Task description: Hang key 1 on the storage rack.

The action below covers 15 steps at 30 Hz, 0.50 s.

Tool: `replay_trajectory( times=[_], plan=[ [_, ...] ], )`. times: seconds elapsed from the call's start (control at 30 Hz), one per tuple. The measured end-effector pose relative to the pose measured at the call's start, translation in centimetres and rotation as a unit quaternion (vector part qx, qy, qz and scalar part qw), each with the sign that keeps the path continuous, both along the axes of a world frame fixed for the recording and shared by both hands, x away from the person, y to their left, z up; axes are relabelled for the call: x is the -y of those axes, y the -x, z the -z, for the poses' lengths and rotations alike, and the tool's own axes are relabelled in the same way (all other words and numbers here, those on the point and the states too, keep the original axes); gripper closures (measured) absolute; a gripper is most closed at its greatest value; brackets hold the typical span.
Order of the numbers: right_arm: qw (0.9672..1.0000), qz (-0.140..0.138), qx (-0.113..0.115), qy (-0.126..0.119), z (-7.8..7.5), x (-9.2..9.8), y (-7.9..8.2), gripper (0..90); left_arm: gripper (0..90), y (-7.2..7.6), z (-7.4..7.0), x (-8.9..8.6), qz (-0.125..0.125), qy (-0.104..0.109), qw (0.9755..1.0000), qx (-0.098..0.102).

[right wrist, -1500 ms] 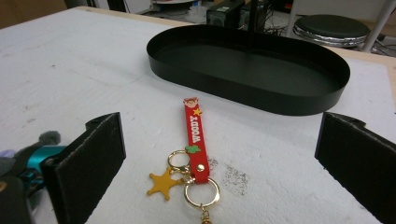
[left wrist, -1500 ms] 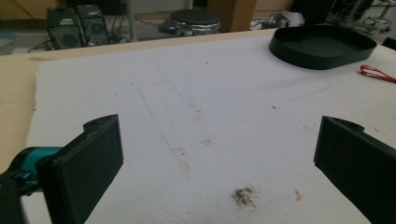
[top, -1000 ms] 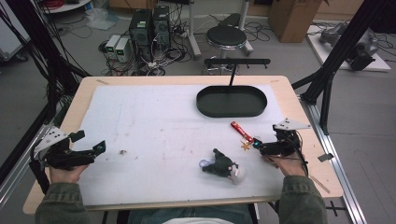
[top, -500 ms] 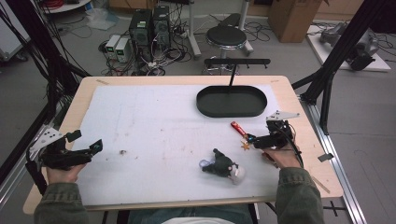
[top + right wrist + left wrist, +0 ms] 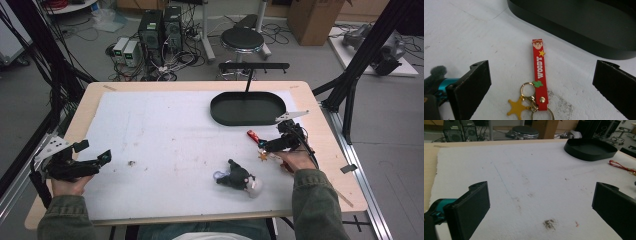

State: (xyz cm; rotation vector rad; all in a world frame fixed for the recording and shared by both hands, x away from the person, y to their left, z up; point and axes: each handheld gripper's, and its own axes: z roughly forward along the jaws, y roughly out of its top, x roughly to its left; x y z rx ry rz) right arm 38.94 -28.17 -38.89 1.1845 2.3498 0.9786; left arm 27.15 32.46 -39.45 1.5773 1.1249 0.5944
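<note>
A red "WOODY" keychain strap (image 5: 540, 75) with gold rings and a yellow star charm (image 5: 517, 107) lies on the white mat, just short of the black oval tray (image 5: 584, 27). My right gripper (image 5: 541, 92) hovers over it, open, one jaw on each side of the strap. In the high view the right gripper (image 5: 270, 146) sits at the strap (image 5: 253, 135) near the tray (image 5: 247, 118). My left gripper (image 5: 95, 162) rests open at the mat's left edge with nothing between its jaws; in its own view the left gripper (image 5: 541, 210) faces bare stained mat.
A dark plush toy with a white part (image 5: 238, 178) lies on the mat near the front edge, left of my right hand. A small brown speck (image 5: 131, 163) marks the mat by the left gripper. A stool (image 5: 242, 39) and computers stand beyond the table.
My right gripper has moved forward and left, closing in over the red keychain. My left gripper has drifted slightly left and toward the front edge.
</note>
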Motion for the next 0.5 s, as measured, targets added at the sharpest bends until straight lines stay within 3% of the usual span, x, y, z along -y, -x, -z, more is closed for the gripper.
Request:
replay_trajectory(
  times=[0.17,0.23,0.27,0.5],
  plan=[
    [1.0,-0.002,0.001,0.002,-0.3,-0.5,-0.5,0.6,1.8,-0.1,0.1,0.0,0.0,0.001,1.0,-0.002],
    [1.0,-0.003,-0.005,0.003,-0.4,-0.9,-0.8,0.6,1.9,-0.1,0.1,-0.1,0.001,0.002,1.0,-0.004],
    [0.9998,-0.009,-0.01,0.016,-0.4,-1.4,-1.3,0.6,1.8,-0.1,0.1,-0.1,0.001,0.003,1.0,-0.003],
    [0.9992,-0.016,-0.029,0.02,-0.5,-2.3,-2.8,0.7,1.8,-0.1,0.1,-0.2,-0.003,0.005,1.0,-0.002]
  ],
)
